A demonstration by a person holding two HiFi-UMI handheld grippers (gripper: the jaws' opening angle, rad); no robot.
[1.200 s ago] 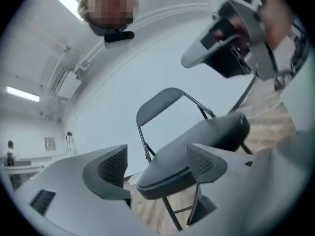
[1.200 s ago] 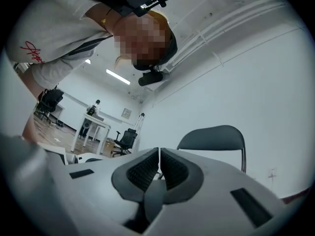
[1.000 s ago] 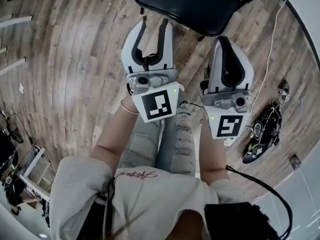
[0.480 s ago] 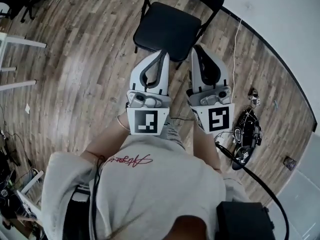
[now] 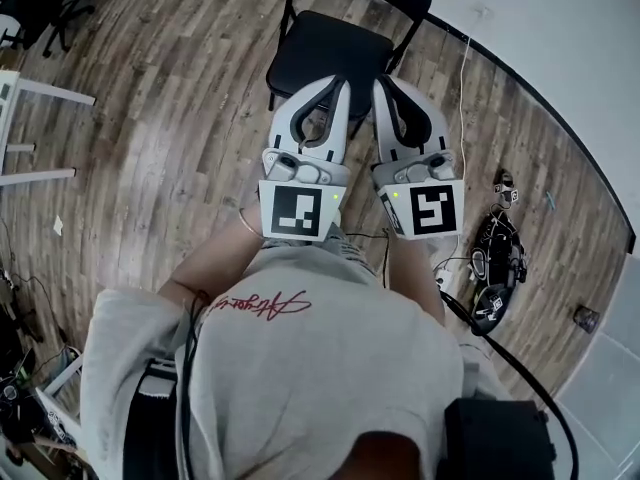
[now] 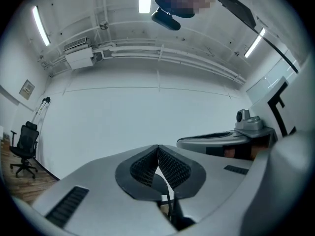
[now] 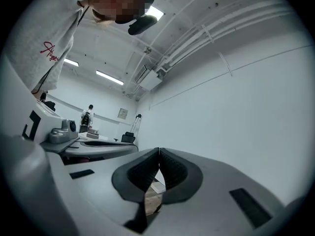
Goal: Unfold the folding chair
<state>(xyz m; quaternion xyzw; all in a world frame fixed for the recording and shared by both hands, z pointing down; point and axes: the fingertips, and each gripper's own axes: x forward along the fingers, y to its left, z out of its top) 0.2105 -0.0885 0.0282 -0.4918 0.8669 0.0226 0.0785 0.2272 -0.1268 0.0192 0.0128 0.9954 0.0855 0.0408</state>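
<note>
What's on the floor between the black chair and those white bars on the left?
Nothing: the head view shows only bare wood-plank floor between the black folding chair and the white bars.

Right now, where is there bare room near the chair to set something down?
The wood floor left of the folding chair is bare, out to the white table legs. The chair's seat is bare too. Right of the chair it is crowded: a white cord hangs by the wall, and tangled black gear lies on the floor.
</note>
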